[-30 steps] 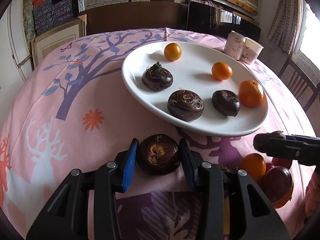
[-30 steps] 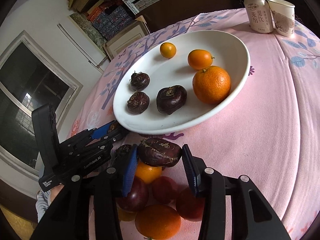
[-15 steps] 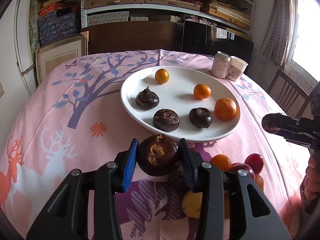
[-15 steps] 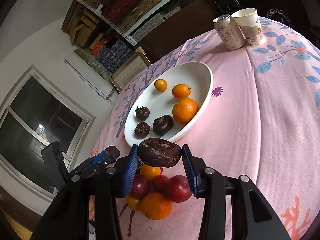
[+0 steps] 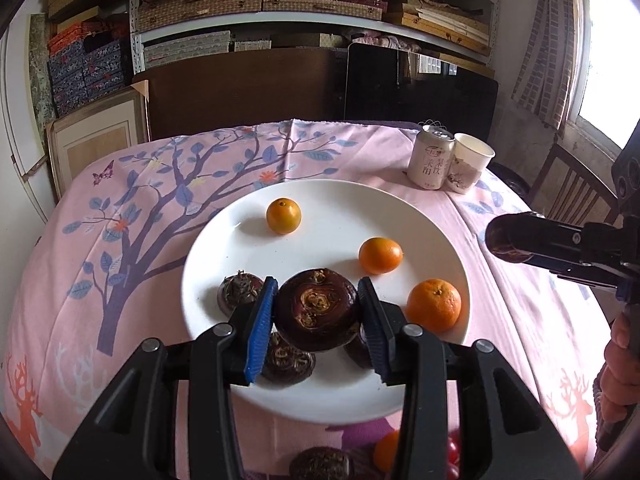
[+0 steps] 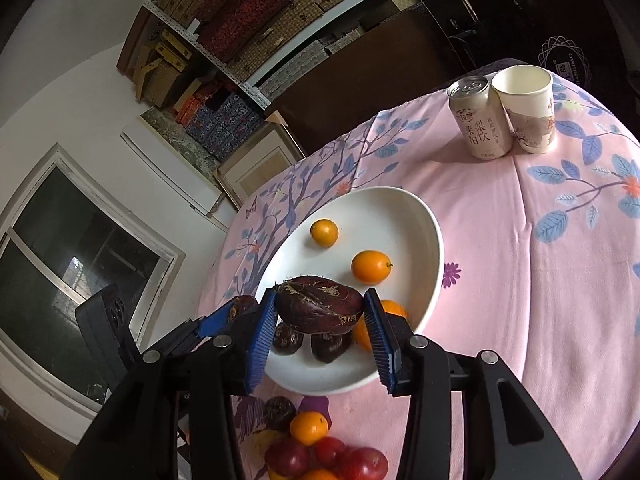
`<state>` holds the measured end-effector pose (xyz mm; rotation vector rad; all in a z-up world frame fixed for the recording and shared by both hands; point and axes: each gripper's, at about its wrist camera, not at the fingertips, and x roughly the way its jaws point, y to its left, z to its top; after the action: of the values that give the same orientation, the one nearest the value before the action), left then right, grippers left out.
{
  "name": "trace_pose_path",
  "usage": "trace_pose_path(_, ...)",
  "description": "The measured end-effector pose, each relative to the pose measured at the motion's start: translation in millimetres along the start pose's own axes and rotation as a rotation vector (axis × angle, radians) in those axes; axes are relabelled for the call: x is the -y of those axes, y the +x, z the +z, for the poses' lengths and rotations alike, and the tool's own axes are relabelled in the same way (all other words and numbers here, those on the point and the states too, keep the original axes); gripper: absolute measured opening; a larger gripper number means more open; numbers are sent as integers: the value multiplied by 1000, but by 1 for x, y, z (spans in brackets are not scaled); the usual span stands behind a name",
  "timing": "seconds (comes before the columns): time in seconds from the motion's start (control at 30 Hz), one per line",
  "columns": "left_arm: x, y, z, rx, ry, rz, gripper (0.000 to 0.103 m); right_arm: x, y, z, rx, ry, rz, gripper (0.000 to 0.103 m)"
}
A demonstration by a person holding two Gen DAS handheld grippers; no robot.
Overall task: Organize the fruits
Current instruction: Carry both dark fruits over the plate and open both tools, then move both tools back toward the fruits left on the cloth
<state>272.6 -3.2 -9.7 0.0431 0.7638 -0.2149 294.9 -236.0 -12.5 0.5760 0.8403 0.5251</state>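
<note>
The left gripper (image 5: 316, 312) is sitting at the lower centre of its frame, its blue pads (image 5: 261, 328) pressing both sides of a dark fruit (image 5: 316, 309). The right gripper (image 6: 320, 316) is likewise clamping a second dark fruit (image 6: 319, 309) at lower centre of its own view.

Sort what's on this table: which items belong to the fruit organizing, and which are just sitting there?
Job items: left gripper and right gripper, each clamping a water chestnut; white plate; oranges; loose fruit pile.

Bystanders: drink can; paper cup; tablecloth.
</note>
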Motion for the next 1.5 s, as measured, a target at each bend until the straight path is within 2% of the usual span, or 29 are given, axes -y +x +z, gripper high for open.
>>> trace_pose_path(0.17, -11, 40, 7, -63, -29, -1, 40, -6, 52, 13, -86, -34, -19, 45)
trace_pose_path(0.33, -14, 63, 4, -114, -3, 12, 41, -16, 86, 21, -106, -67, -22, 46)
trace_pose_path(0.4, -11, 64, 3, -107, 14, 17, 45, -14, 91, 22, -88, -82, -51, 50)
trace_pose_path(0.43, -11, 63, 3, -109, 15, 31, 51, -13, 91, 23, -84, -80, -53, 57)
trace_pose_path(0.47, -10, 62, 2, -103, 20, 45, 60, -10, 91, 24, -89, -69, -50, 58)
trace_pose_path(0.53, -9, 57, 2, -86, 20, 56, 71, -5, 86, 27, -88, -34, -26, 58)
trace_pose_path(0.6, -10, 51, 2, -77, 16, 66, 72, -7, 74, 31, -64, -31, -17, 58)
trace_pose_path(0.77, -23, 22, -5, -29, -43, 98, 88, -27, 40, 23, -20, -83, -31, 58)
trace_pose_path(0.97, -44, -17, -32, 9, -136, 102, 92, -56, 3, -24, 32, -243, -91, 66)
trace_pose_path(1.07, -47, -36, -50, 22, -153, 102, 92, -49, -9, -59, 28, -272, -90, 66)
trace_pose_path(1.17, -42, -51, -67, 34, -140, 105, 94, -30, -17, -91, 8, -250, -127, 66)
trace_pose_path(1.27, -31, -57, -82, 26, -109, 96, 96, -11, -32, -108, 1, -211, -148, 66)
trace_pose_path(1.37, -19, -55, -92, 4, -54, 117, 96, 3, -53, -109, 55, -139, -124, 73)
trace_pose_path(1.5, -12, -51, -99, -13, -23, 142, 96, 23, -60, -103, 69, -41, -108, 73)
